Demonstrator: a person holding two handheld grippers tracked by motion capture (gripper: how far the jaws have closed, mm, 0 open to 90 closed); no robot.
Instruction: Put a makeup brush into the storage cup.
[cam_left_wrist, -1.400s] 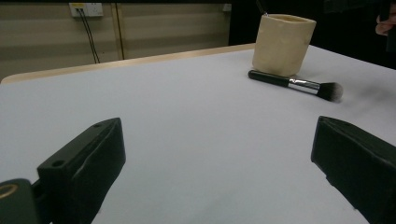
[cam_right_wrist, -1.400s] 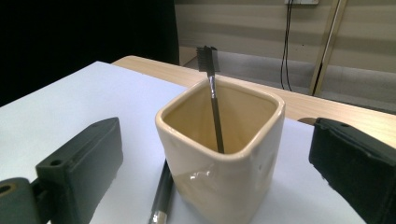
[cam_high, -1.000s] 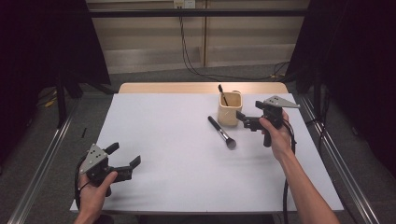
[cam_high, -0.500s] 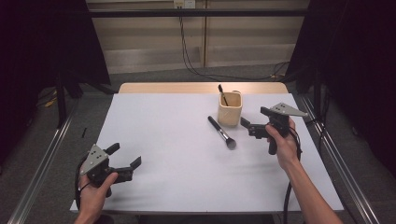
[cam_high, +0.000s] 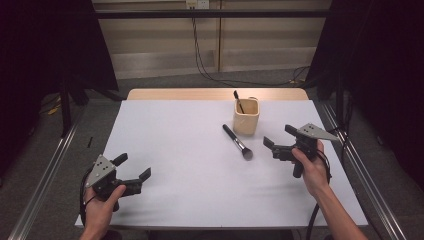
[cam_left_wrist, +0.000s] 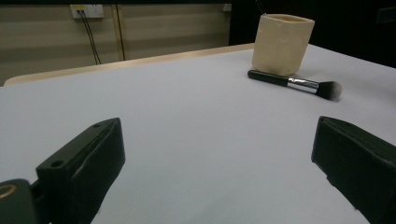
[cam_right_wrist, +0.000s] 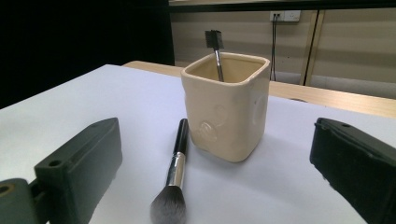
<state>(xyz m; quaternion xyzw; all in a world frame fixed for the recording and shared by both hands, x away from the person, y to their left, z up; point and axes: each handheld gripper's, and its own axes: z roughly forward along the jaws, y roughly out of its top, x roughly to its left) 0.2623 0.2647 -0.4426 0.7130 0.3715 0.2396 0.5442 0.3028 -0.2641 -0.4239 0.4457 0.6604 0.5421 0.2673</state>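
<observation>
Right gripper (cam_high: 276, 144) held above the table (cam_high: 175, 130), jaws wide apart, aimed at brush (cam_high: 238, 142). Left gripper (cam_high: 134, 172) low at near-left corner, likewise spread, empty. Brush lay flat beside cup (cam_high: 246, 116), long axis diagonal, bristles toward near right.

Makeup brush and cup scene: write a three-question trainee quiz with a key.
1. True or false: the makeup brush stands inside the cup.
2. Which is nearer the brush: A, the left gripper; B, the right gripper?
3. Fill in: the right gripper's jaws are ____.

Key: 1. False; it lies flat on the white table beside the cup, whereas a smaller brush stands inside. 2. B. 3. open.
</observation>
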